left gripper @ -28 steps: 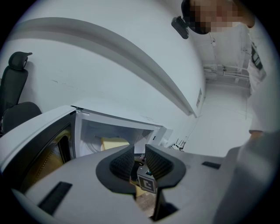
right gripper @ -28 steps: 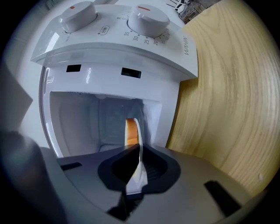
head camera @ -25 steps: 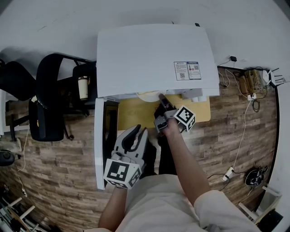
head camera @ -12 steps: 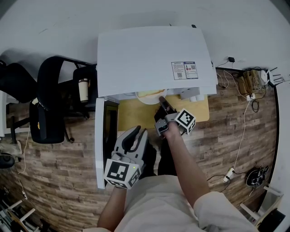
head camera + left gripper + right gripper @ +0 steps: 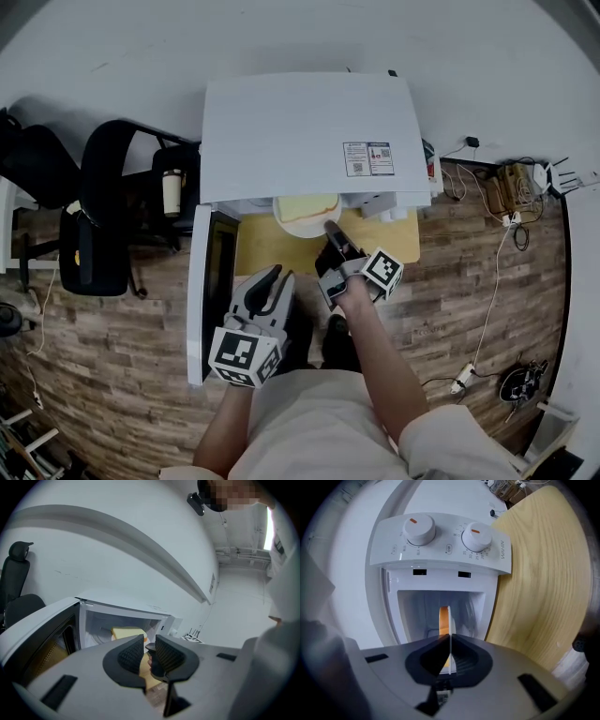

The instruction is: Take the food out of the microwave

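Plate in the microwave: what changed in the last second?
The right gripper, shut on the rim of the plate, drew it toward the person; the plate and its bread now stick further out of the microwave. Nothing was released. The left gripper stayed put, open and empty; the door stayed open.

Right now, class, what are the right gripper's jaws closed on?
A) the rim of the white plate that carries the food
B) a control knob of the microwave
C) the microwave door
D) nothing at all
A: the right gripper view shows the right gripper pinching the thin edge of the white plate, with the yellow food on it, just in front of the open microwave.
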`<state>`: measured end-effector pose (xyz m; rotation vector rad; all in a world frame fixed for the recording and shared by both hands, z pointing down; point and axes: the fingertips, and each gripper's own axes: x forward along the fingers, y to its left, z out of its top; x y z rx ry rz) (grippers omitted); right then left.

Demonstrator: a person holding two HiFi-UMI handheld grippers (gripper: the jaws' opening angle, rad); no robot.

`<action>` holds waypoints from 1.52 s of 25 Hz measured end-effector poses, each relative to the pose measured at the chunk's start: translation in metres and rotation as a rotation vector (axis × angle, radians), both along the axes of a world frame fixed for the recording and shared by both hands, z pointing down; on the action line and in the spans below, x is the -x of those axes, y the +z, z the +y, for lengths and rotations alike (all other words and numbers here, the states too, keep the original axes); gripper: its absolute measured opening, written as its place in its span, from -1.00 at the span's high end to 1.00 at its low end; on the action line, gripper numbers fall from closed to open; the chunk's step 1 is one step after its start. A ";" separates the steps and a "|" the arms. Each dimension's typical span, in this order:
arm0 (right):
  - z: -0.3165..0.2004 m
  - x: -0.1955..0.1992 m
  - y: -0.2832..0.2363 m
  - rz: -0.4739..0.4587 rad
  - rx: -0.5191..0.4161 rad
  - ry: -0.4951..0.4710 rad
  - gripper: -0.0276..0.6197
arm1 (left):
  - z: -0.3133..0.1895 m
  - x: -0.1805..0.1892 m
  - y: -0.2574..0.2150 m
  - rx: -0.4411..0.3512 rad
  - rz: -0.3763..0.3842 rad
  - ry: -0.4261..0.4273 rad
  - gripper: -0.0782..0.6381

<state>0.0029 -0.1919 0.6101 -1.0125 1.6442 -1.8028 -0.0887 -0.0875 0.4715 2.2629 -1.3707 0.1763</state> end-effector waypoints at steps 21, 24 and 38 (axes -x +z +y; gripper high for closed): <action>0.103 -0.045 -0.085 -0.086 -0.011 -0.154 0.88 | 0.072 -0.042 -0.049 -0.082 -0.051 -0.144 0.57; 0.109 -0.055 -0.104 -0.100 -0.022 -0.148 0.88 | 0.082 -0.049 -0.057 -0.096 -0.051 -0.166 0.57; 0.116 -0.111 -0.183 -0.111 -0.110 -0.119 0.88 | 0.092 -0.110 -0.087 -0.164 -0.047 -0.157 0.57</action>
